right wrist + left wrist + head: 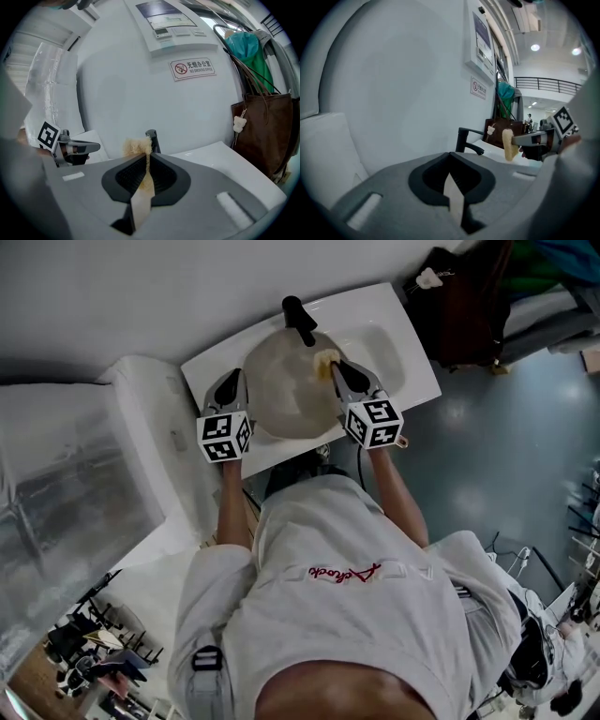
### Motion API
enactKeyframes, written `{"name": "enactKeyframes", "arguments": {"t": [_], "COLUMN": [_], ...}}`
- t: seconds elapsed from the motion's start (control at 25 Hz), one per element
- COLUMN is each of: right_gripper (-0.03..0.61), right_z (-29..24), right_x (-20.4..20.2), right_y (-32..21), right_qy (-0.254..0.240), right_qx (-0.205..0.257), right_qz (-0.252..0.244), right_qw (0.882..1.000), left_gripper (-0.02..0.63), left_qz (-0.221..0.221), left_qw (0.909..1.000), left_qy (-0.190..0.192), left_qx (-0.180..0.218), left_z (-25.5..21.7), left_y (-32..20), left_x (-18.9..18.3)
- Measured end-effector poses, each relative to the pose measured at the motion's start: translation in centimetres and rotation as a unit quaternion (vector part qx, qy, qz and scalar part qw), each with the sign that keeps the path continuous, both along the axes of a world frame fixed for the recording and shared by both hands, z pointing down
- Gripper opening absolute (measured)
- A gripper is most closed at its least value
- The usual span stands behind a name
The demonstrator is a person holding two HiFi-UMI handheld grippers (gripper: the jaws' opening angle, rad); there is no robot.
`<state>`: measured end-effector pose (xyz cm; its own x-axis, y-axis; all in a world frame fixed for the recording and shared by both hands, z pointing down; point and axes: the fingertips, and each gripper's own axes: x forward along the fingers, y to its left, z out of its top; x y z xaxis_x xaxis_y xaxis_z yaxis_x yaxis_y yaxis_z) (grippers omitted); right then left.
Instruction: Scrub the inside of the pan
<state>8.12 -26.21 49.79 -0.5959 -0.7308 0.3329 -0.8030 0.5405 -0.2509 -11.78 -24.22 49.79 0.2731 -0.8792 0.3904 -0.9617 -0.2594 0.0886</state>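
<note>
A round beige-grey pan [286, 390] sits tilted over the white sink [398, 348], below the black faucet [298, 320]. My left gripper [230, 388] is at the pan's left rim. In the left gripper view its jaws [452, 187] stand shut on a thin pale edge, apparently that rim. My right gripper [336, 371] is at the pan's upper right, shut on a yellowish scrub sponge [325, 360] that rests against the pan's inside. The sponge [136, 146] sticks out past the right gripper [146, 161]. It also shows from the left side as a sponge [509, 144].
The faucet [152, 138] stands close behind the sponge against the white wall. A brown bag [262, 131] hangs right of the sink. A plastic-covered white unit [75, 474] lies left of the sink. The person's body fills the near side.
</note>
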Motion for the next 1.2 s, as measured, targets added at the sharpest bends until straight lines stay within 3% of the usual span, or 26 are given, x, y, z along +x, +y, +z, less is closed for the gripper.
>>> {"name": "enactKeyframes", "arguments": {"t": [1.2], "right_gripper": [0.03], "right_z": [8.0], "right_x": [-5.4], "right_y": [2.3], "right_qy": [0.04], "right_qx": [-0.081], "right_qz": [-0.04], "right_qw": [0.995], "left_gripper": [0.0], "left_qz": [0.001], "left_qw": [0.9953], "left_qy": [0.039], "left_qx": [-0.088], "left_z": [8.5], "left_y": [0.4], "left_x": [-3.0]}}
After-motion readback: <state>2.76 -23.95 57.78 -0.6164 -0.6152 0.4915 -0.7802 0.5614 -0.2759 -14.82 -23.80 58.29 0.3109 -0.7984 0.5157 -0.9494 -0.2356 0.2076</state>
